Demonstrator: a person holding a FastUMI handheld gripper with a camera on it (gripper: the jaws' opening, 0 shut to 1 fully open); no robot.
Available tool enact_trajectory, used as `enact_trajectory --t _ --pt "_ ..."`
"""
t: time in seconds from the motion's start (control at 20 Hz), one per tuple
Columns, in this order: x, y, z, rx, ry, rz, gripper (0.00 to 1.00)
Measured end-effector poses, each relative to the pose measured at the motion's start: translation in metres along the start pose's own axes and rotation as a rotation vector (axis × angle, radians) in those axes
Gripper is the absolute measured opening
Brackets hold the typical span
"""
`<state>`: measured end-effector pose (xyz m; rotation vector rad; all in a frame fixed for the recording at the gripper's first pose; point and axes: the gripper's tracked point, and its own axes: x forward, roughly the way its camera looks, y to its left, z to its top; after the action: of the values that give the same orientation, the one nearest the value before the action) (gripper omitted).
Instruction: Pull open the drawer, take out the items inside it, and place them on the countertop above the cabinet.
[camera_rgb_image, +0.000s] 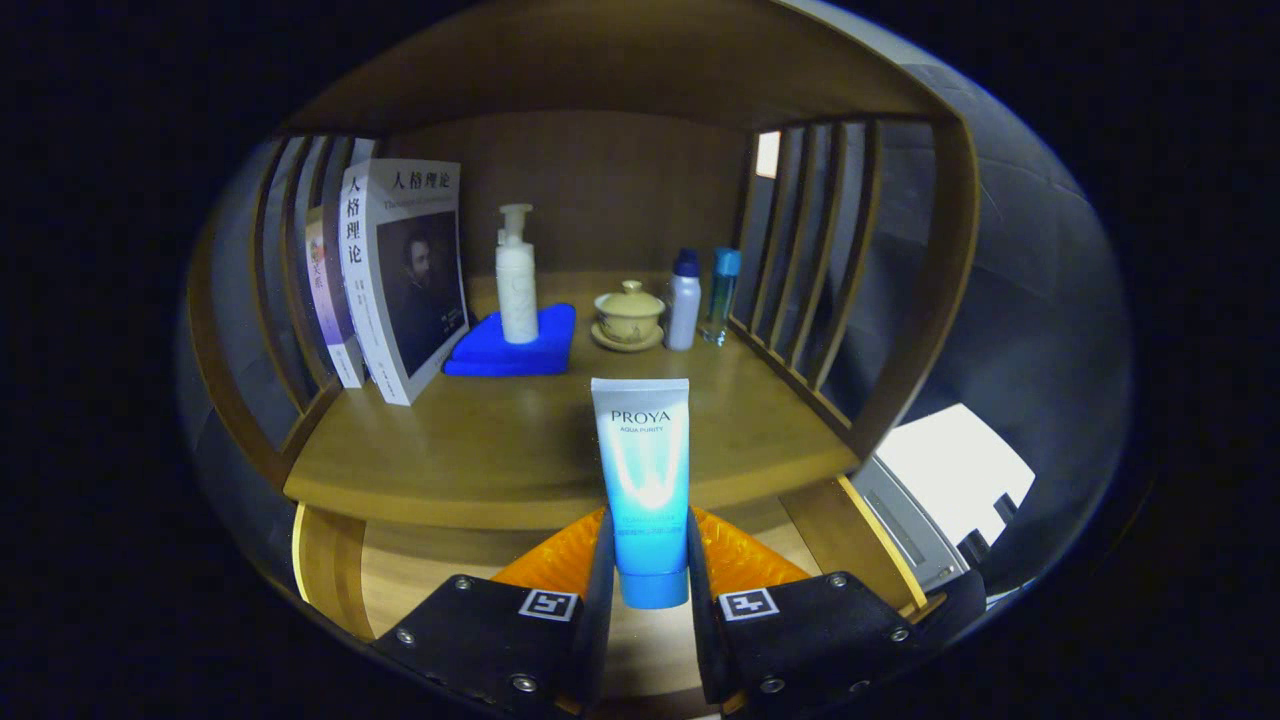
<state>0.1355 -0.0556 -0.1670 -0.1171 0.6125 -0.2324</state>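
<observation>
A blue and white cosmetic tube (645, 480) stands upright between my fingers, cap end down, and my gripper (648, 560) is shut on its lower part. The tube is held in front of the wooden countertop (480, 450), its top reaching over the counter's front edge. Below the counter edge, the open drawer (400, 580) shows its pale wooden bottom and side walls around my fingers.
On the counter stand books (395, 280) at the left, a white pump bottle (516, 275) on a blue cloth (515, 345), a lidded tea cup (629, 315), and two small bottles (700, 295). Slatted wooden sides (800, 270) flank the shelf space.
</observation>
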Motion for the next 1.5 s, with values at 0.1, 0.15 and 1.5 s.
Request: enact_trajectory --t 0.1,0.15,1.5 --pt "0.011 0.009 0.011 -0.023 -0.025 0.03 0.37" --pt "0.017 0.014 0.016 -0.03 -0.035 0.046 0.37" --pt "0.033 0.05 0.074 0.282 -0.33 0.403 0.96"
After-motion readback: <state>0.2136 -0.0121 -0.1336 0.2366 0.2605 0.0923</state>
